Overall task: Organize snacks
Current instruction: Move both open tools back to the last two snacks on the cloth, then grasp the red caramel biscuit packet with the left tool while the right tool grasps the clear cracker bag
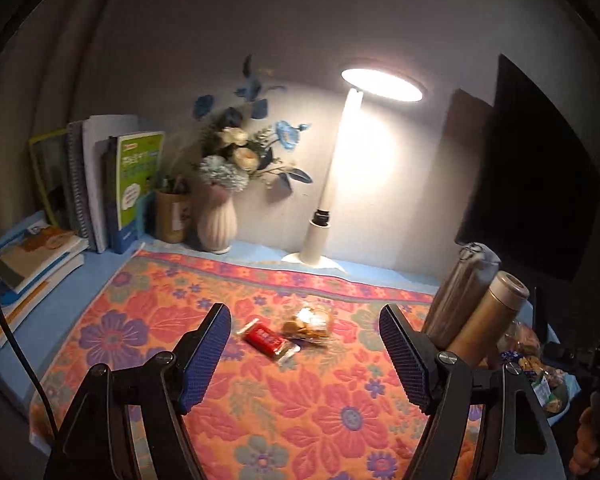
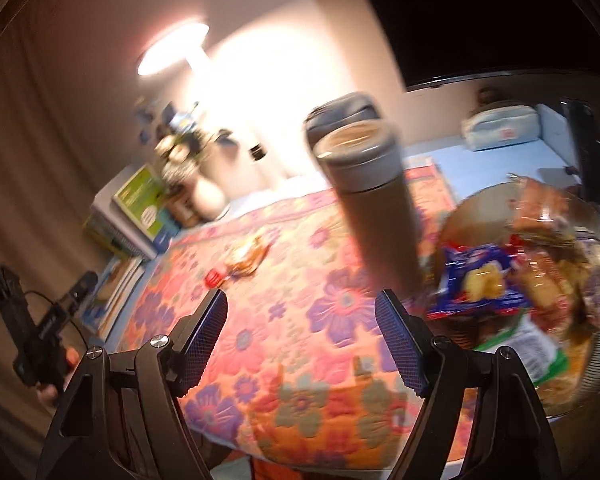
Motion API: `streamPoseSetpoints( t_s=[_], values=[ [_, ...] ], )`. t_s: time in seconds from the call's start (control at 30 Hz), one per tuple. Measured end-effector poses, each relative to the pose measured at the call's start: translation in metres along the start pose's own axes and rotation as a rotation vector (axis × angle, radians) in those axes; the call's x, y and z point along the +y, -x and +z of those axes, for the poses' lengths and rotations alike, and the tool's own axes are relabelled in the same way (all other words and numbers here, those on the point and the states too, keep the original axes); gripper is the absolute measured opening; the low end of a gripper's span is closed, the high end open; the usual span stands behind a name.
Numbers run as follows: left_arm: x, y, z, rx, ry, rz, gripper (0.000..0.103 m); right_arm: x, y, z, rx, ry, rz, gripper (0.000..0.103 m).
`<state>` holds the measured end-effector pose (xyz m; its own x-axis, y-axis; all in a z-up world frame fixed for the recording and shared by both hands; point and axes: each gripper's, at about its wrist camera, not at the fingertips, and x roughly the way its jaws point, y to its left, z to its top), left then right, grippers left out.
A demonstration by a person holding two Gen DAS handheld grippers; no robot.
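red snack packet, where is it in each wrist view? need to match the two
Left wrist: red snack packet lies mid-frame on the floral cloth, just left of the clear cookie bag.
Right wrist: red snack packet sits left of centre, blurred, partly behind the left fingertip.
Shared landmark: the lit desk lamp.

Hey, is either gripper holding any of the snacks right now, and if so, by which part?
Neither. The left gripper and right gripper both have open, empty jaws; the red packet and cookie bag lie untouched on the floral cloth.
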<state>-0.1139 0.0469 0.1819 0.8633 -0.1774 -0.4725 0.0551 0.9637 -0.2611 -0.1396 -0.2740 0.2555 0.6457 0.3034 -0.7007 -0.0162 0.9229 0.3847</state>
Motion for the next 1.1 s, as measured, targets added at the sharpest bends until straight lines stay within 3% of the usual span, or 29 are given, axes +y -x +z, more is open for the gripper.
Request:
streamPoseSetpoints(
  t_s=[0.17, 0.33, 0.5, 0.77, 0.93, 1.1],
  values=[
    [0.032, 0.003, -0.005, 0.025, 0.026, 0.051, 0.075, 0.056, -0.023, -0.004, 0.054, 0.120, 0.023, 0.076],
    [0.041, -0.029, -0.015, 0.101, 0.022, 0.036, 0.075, 0.081, -0.063, -0.006, 0.129, 0.172, 0.019, 0.076],
    [0.040, -0.097, -0.033, 0.227, -0.002, 0.031, 0.075, 0.075, -0.125, 0.005, 0.242, 0.113, 0.045, 0.076],
    [0.036, -0.215, -0.054, 0.392, 0.065, 0.076, 0.075, 0.047, -0.219, 0.017, 0.370, -0.011, -0.012, 0.076],
    [0.032, -0.256, -0.064, 0.452, 0.066, 0.130, 0.075, 0.043, -0.242, 0.021, 0.394, -0.006, -0.034, 0.076],
    [0.029, -0.270, -0.060, 0.463, 0.045, 0.155, 0.075, 0.045, -0.256, 0.029, 0.397, -0.008, -0.024, 0.076]
  ],
)
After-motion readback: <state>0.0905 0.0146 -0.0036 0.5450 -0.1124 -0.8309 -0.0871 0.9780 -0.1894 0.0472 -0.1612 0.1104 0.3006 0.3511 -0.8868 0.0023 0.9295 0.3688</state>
